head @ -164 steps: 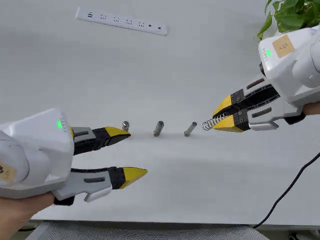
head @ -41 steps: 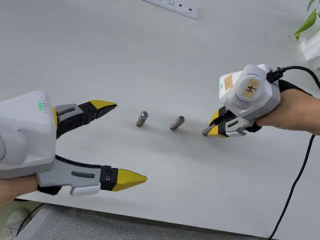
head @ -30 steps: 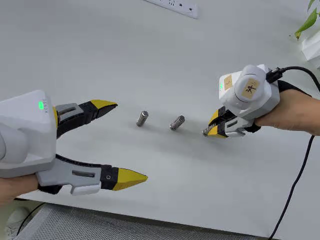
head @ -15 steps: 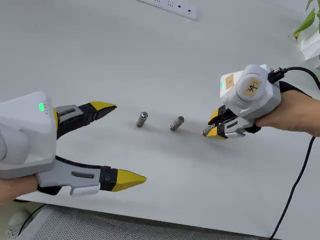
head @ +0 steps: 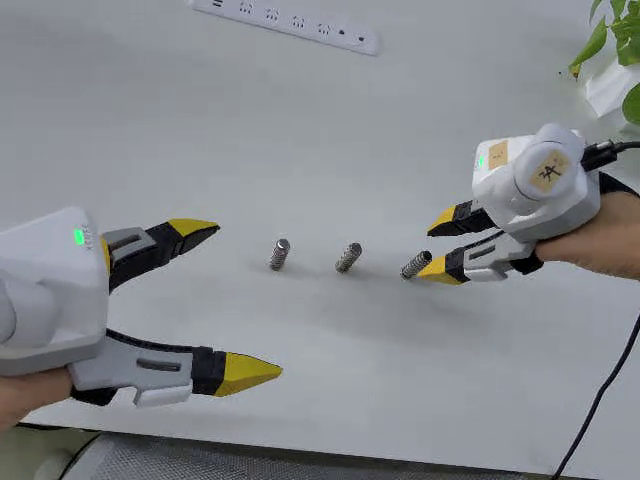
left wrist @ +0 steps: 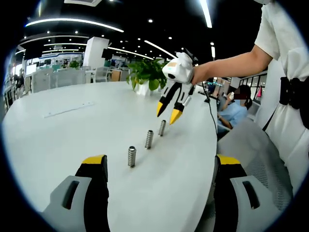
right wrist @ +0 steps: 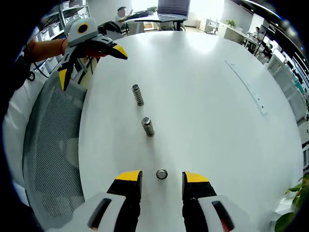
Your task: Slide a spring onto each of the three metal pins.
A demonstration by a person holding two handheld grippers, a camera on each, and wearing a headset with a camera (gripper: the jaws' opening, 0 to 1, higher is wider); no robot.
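Three short metal pins stand in a row on the white table (head: pixel 330 130), each with a spring coiled around it: the left pin (head: pixel 280 254), the middle pin (head: pixel 348 257) and the right pin (head: pixel 415 265). My right gripper (head: pixel 436 251) is open just right of the right pin, its tips either side of the pin's top. In the right gripper view that pin (right wrist: pixel 161 174) sits between the yellow fingertips (right wrist: pixel 129 175). My left gripper (head: pixel 245 298) is open wide, well left of the row and holding nothing. The left gripper view shows the row (left wrist: pixel 149 139) ahead, with the right gripper (left wrist: pixel 173 110) beyond it.
A white power strip (head: pixel 290 22) lies at the table's far edge. Green plant leaves (head: pixel 610 40) hang at the far right. A black cable (head: pixel 600 400) trails off the right side. A grey mesh chair (right wrist: pixel 53 145) stands by the near table edge.
My right gripper was shut on the spring at the right pin and has opened, leaving the spring on the pin. The head camera has shifted a little.
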